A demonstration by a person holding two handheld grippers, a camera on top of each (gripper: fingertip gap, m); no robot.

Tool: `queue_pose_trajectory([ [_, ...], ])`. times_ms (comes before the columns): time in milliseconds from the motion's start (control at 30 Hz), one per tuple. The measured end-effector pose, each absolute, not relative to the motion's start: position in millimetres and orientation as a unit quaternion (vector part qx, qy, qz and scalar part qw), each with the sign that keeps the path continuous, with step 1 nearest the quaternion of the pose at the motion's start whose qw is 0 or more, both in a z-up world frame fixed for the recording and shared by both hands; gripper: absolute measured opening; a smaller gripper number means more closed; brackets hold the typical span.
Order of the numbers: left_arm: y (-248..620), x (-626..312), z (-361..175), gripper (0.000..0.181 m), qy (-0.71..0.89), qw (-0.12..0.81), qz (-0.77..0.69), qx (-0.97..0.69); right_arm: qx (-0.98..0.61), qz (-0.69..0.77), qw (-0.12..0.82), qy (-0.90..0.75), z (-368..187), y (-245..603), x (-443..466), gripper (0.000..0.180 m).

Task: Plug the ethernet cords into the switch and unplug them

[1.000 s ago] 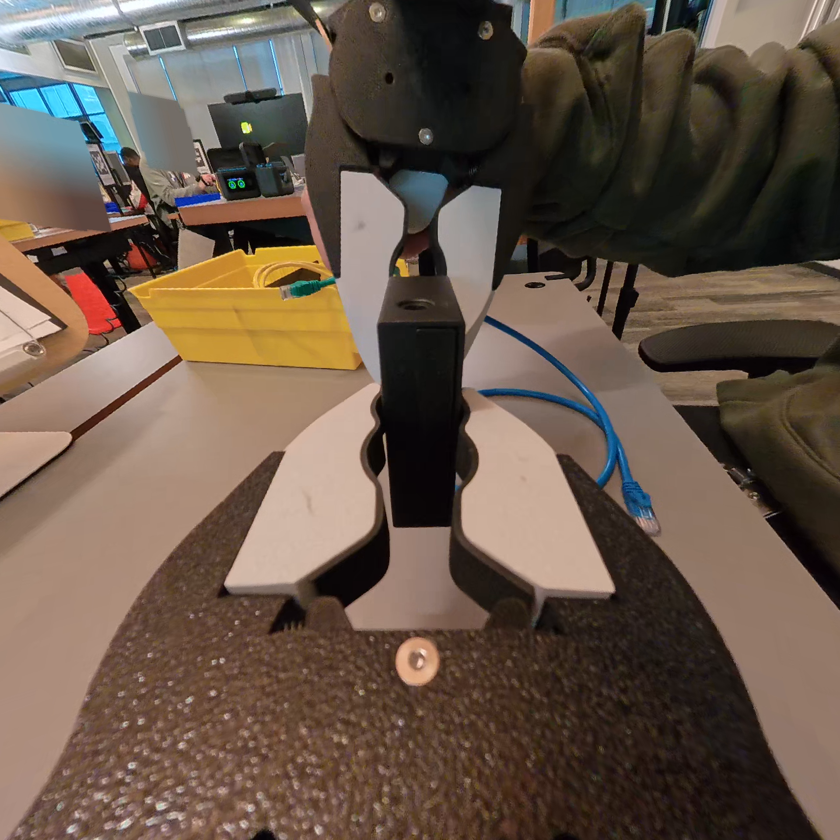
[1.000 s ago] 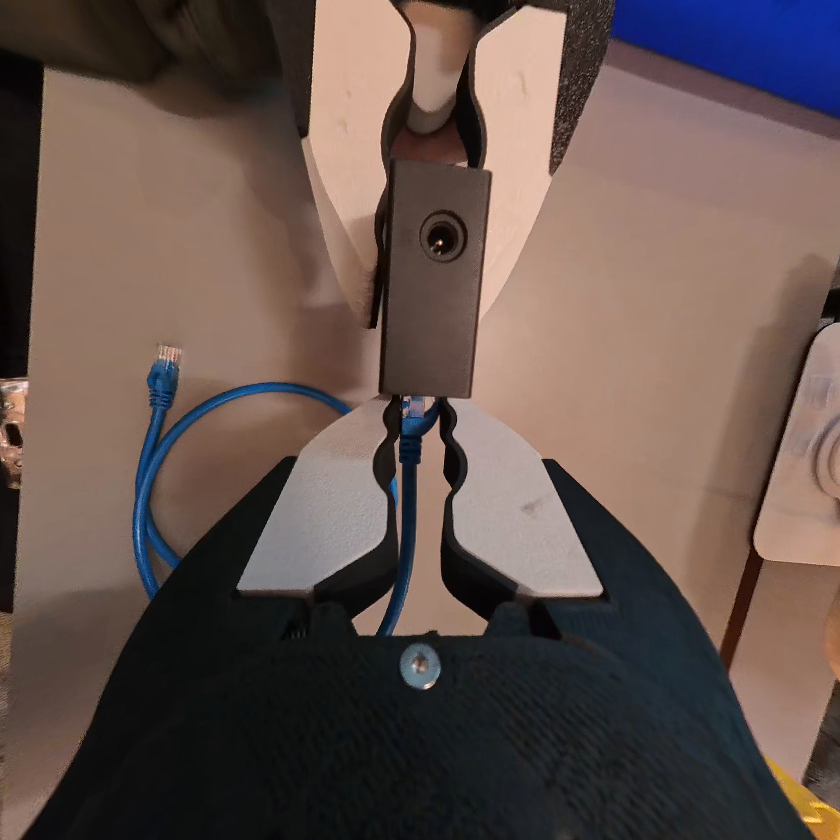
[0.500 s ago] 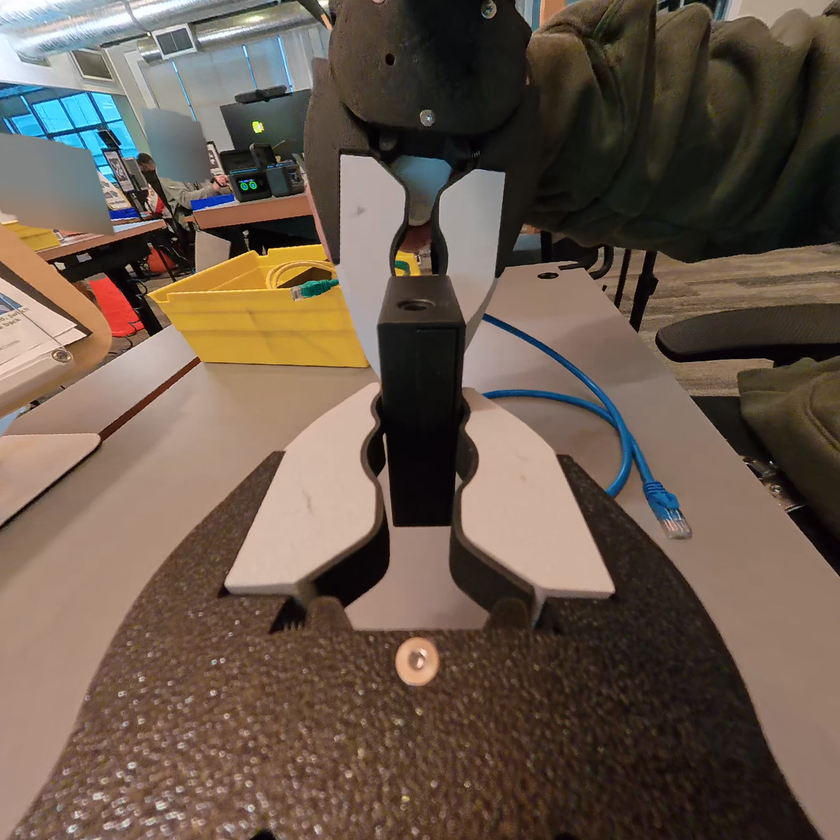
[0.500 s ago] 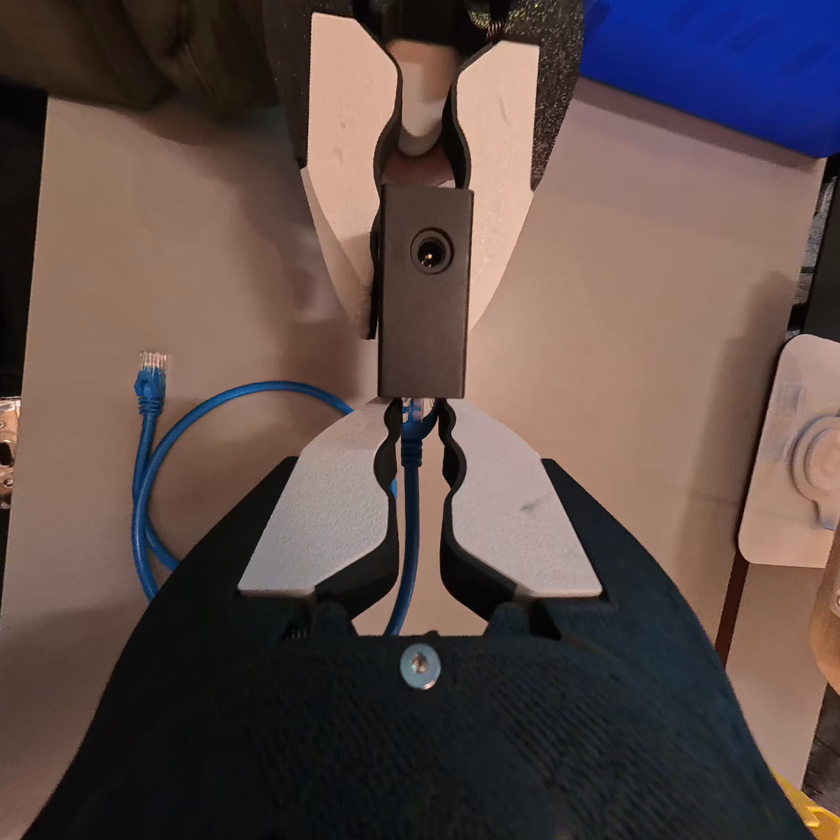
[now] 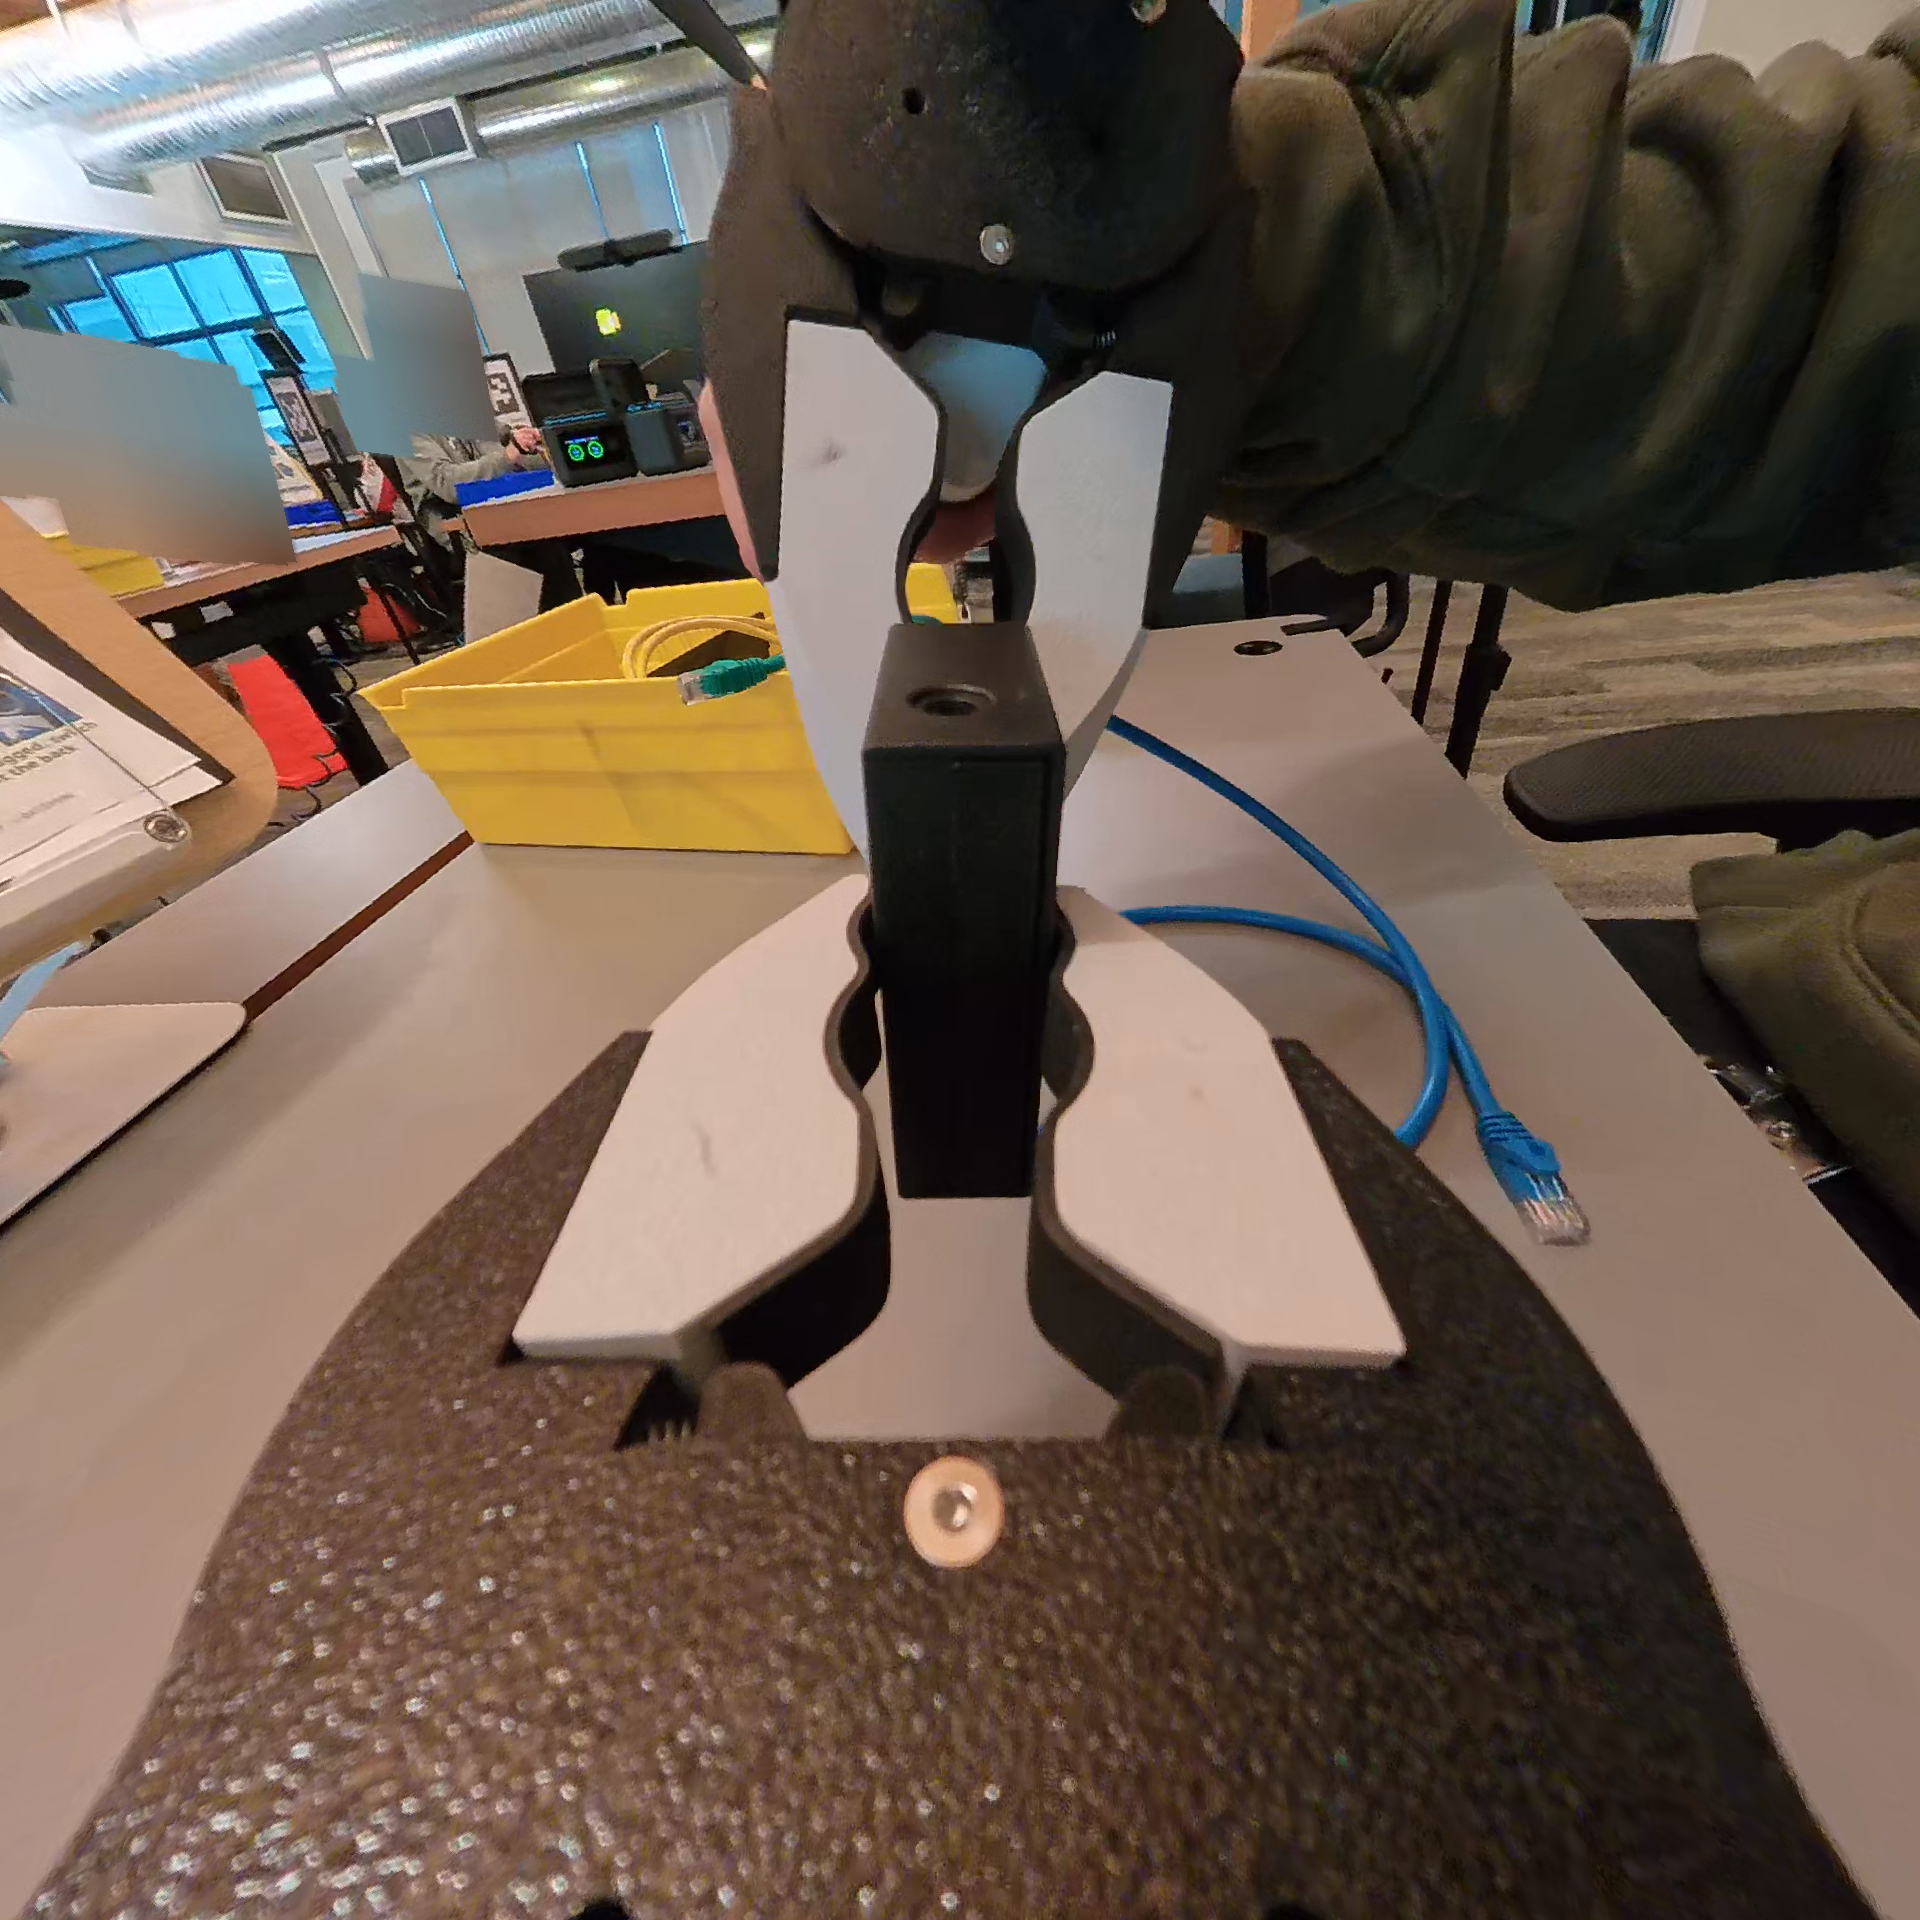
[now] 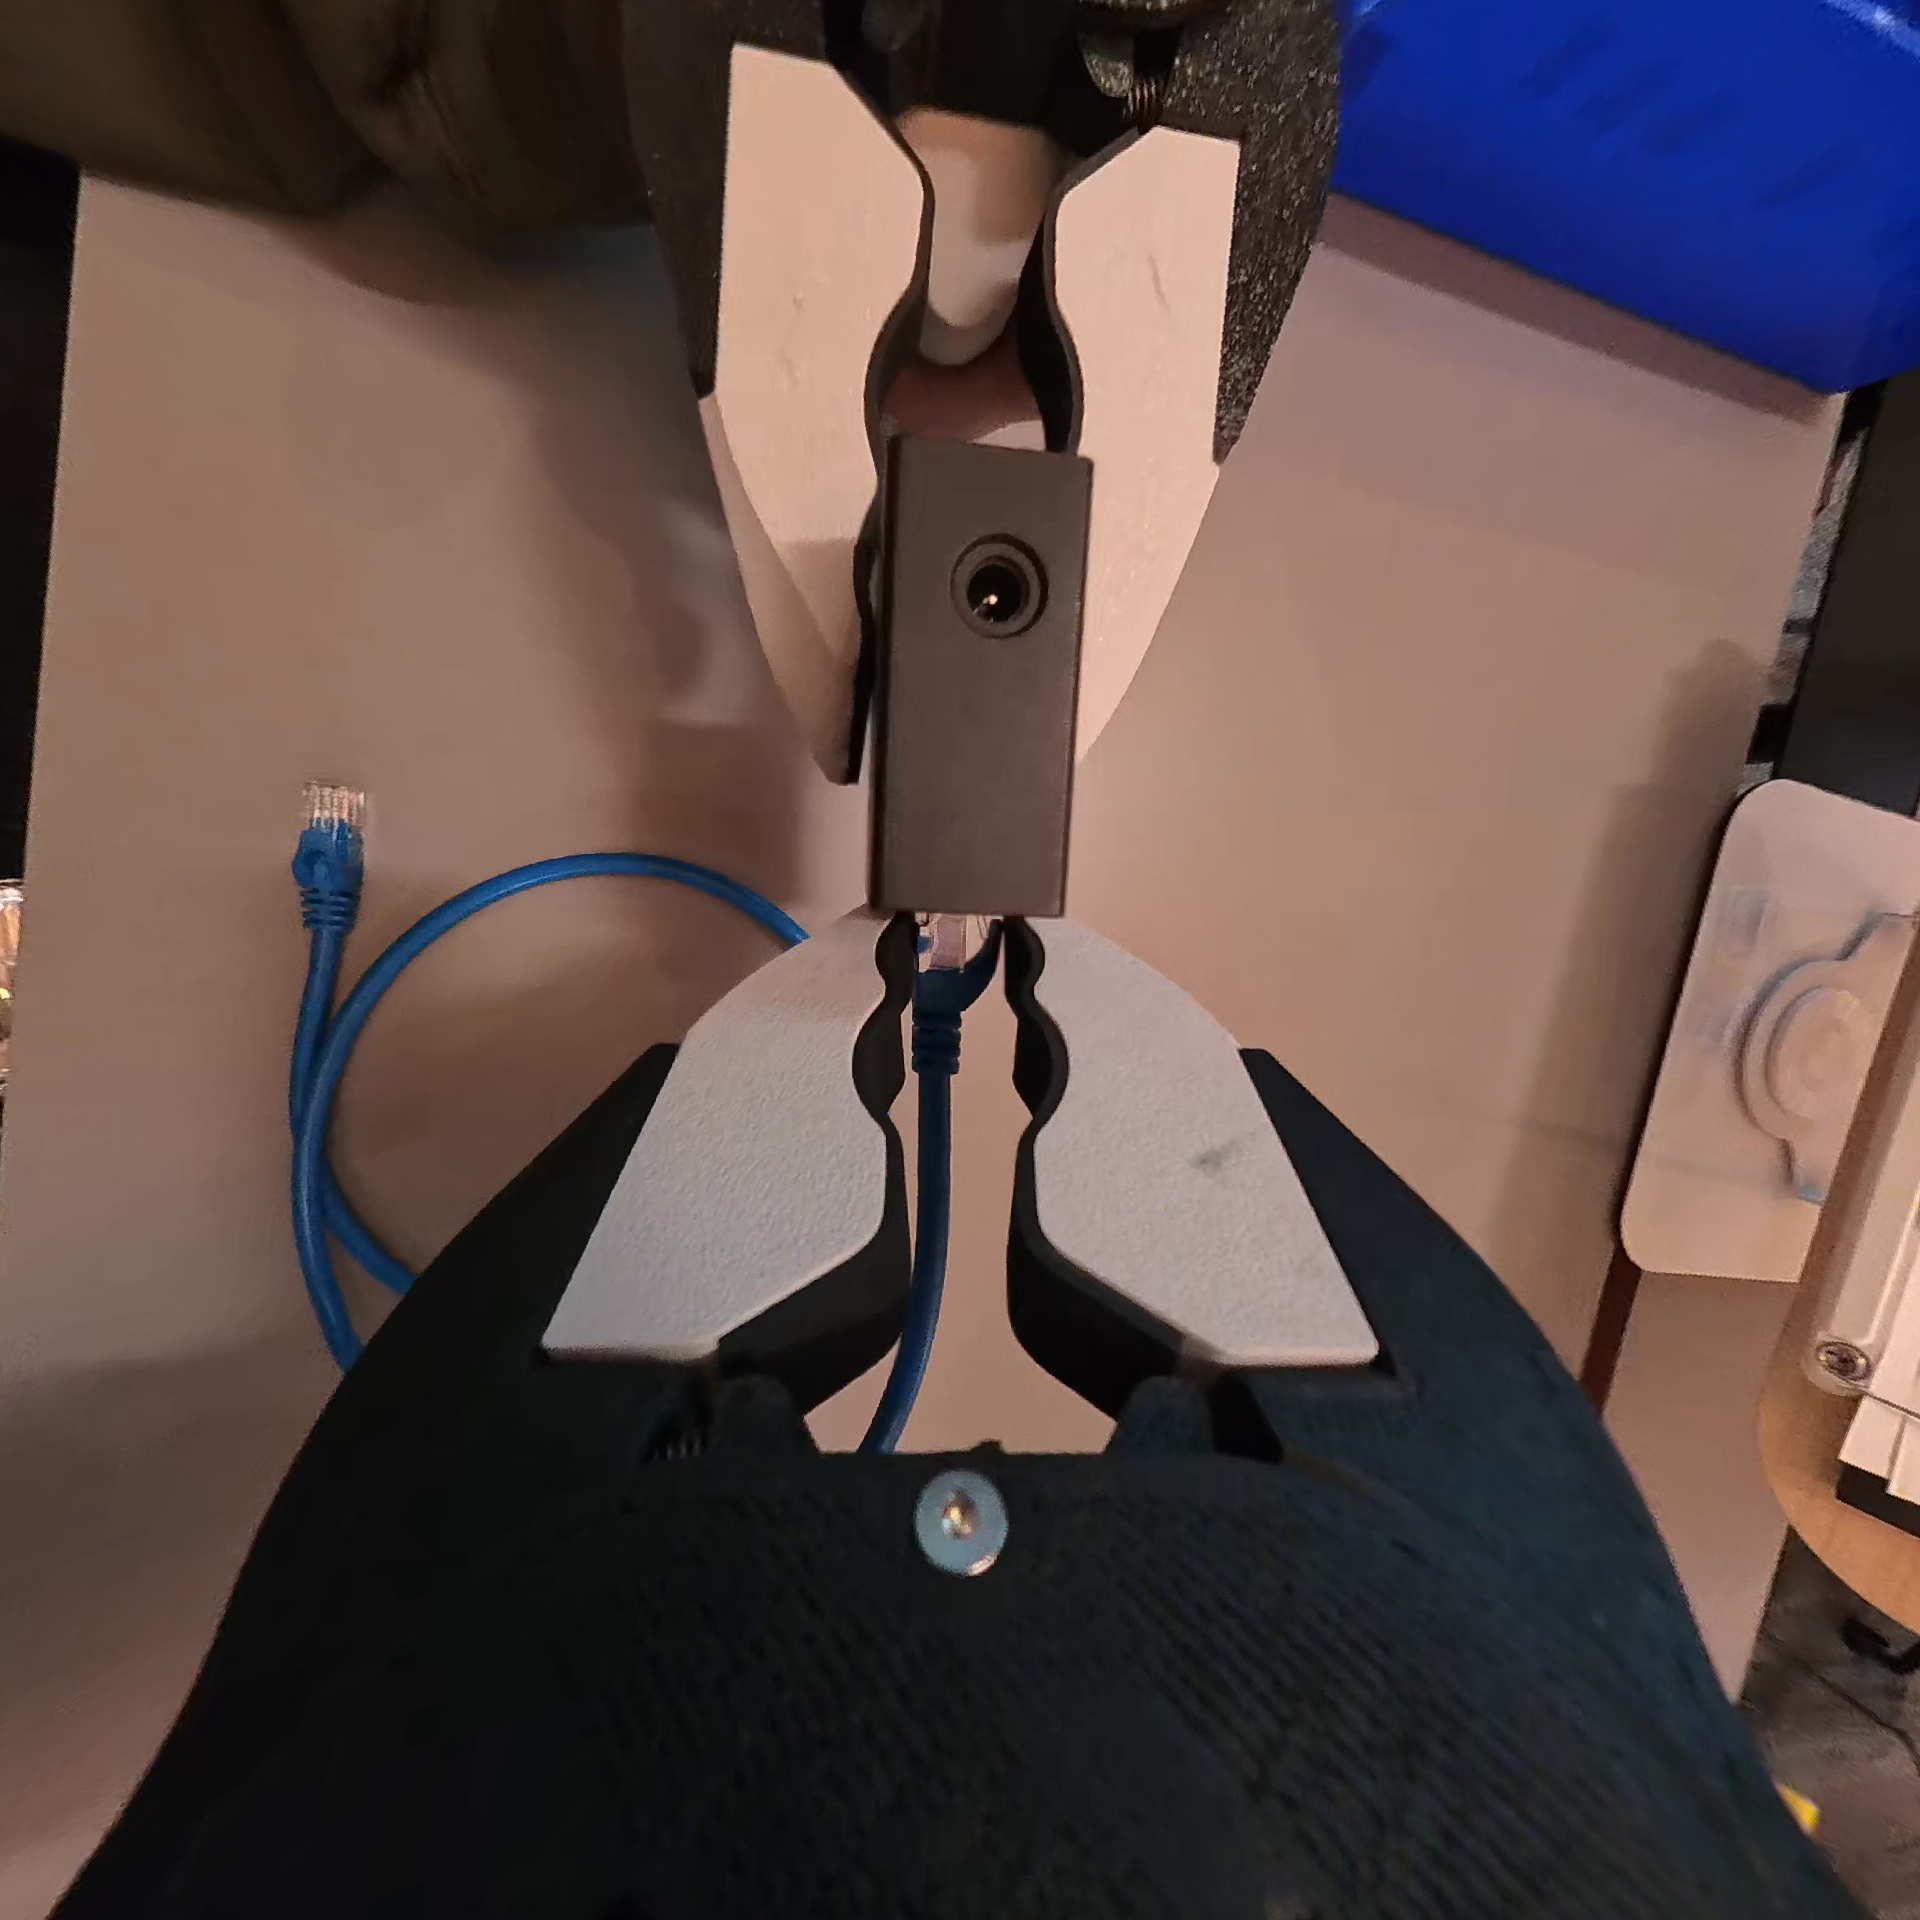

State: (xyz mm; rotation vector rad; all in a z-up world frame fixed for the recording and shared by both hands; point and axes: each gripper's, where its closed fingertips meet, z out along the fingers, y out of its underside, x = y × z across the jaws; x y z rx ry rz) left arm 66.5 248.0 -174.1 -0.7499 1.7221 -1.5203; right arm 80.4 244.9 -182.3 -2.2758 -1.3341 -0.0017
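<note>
A black switch (image 5: 961,790) is held upright over the grey table (image 5: 312,1091), with my left gripper (image 5: 961,935) shut on its lower half. My right gripper (image 5: 961,613) comes down from above onto the switch's far end. In the right wrist view my right gripper (image 6: 951,945) is shut on the plug (image 6: 951,956) of a blue ethernet cord (image 6: 930,1195). The plug's clear tip sits at the edge of the switch (image 6: 977,727); I cannot tell how deep it is in the port. The cord's free plug (image 5: 1538,1195) lies on the table and also shows in the right wrist view (image 6: 332,842).
A yellow bin (image 5: 623,748) with a coiled pale cord and a green plug (image 5: 727,681) stands at the back. A wooden stand with papers (image 5: 104,748) is at the left. A chair armrest (image 5: 1714,769) is beyond the right edge. A blue bin (image 6: 1662,156) and a white plate (image 6: 1766,1039) also show.
Both grippers and the switch have shifted slightly together; the table and the cord's free end have slid in the views. Both grips are unchanged.
</note>
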Motion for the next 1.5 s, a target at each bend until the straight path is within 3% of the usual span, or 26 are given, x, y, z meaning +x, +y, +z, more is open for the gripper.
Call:
queue_pose_trajectory([
  [933,255.8,70.0,-188.4,0.027,0.680,0.370,-0.555,-0.304,-0.833,-0.037,0.267,-0.483,-195.3,252.8,84.7,0.015],
  [1500,257.2,76.3,-203.0,0.027,0.673,0.363,-0.558,-0.321,-0.795,-0.094,0.223,-0.556,-206.6,252.8,94.4,0.015],
])
